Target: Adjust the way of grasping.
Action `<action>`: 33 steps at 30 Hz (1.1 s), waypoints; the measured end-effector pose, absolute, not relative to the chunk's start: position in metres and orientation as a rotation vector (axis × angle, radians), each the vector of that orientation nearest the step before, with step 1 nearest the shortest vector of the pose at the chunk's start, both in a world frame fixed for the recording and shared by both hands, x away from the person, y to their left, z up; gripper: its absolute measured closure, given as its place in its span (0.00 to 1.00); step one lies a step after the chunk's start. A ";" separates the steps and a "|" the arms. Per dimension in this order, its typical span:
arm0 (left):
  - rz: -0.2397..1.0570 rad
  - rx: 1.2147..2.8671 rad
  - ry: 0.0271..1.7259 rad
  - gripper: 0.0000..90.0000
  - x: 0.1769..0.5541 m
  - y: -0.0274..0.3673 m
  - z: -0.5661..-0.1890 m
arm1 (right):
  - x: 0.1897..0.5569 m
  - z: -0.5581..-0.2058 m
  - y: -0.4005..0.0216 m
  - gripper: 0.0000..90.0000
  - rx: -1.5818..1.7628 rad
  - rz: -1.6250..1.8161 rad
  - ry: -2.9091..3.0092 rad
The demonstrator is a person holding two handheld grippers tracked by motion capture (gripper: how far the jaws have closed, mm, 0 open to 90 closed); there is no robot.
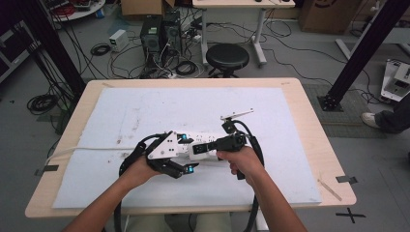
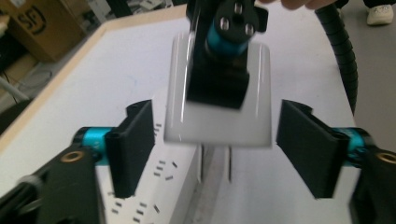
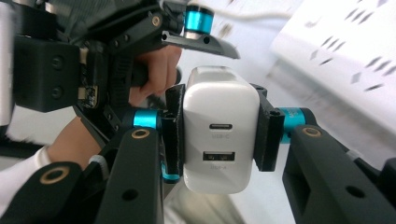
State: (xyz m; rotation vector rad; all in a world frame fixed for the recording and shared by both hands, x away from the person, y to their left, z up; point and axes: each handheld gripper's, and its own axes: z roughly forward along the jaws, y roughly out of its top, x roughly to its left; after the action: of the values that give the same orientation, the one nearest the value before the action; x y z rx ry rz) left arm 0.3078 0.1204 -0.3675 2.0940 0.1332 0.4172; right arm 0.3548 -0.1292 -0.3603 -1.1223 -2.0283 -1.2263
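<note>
- I work over a white mat (image 1: pixel 145 111) that covers most of a light wooden table (image 1: pixel 309 145); the mat shows brownish scuffs left of centre.
- Behind the table, on a grey floor, stand a round black stool (image 1: pixel 227 57), 2 computer towers (image 1: pixel 162 31) and loose cables; black frame posts rise at both sides.
- At the right edge of the high view, a person's shoe (image 1: pixel 371 119) rests on the floor.
- A white power strip (image 1: pixel 205 140) lies mid-mat, its cord (image 1: pixel 92 149) running off the table's left edge.
- My right gripper (image 3: pixel 218 130) is clamped on a white charger (image 3: pixel 219 130): both black pads press its flat sides, and its 2 ports face that gripper's camera.
- In the left gripper view the charger (image 2: pixel 219 102) hangs blurred above the strip (image 2: pixel 154 196), its 2 prongs (image 2: pixel 215 163) bare and pointing down.
- My left gripper (image 2: pixel 215 144) stands apart: its pads flank the charger without touching it.
- Both hands meet near the mat's centre, my left hand (image 1: pixel 140 169) just beside the right hand (image 1: pixel 241 162).
- Open mat lies all round: wide toward the far edge, and to the left and right of the strip; a narrower band lies toward me.
- Tape marks (image 1: pixel 346 179) sit at the table's right rim.
</note>
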 end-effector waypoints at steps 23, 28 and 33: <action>0.406 1.920 0.565 0.24 0.321 0.198 -0.371 | 0.339 -0.354 -0.195 0.70 -1.323 -1.464 -2.061; 0.434 1.907 0.603 0.24 0.314 0.210 -0.370 | 0.334 -0.353 -0.206 0.70 -1.340 -1.485 -2.062; 0.447 1.889 0.625 0.24 0.312 0.216 -0.369 | 0.333 -0.348 -0.208 0.70 -1.336 -1.478 -2.097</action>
State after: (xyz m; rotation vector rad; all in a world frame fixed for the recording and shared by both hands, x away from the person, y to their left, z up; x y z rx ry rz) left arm 0.3120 0.2156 -0.3694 1.8889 0.6248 0.4466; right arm 0.3334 -0.2083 -0.3481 -1.3362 -2.0968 -1.4778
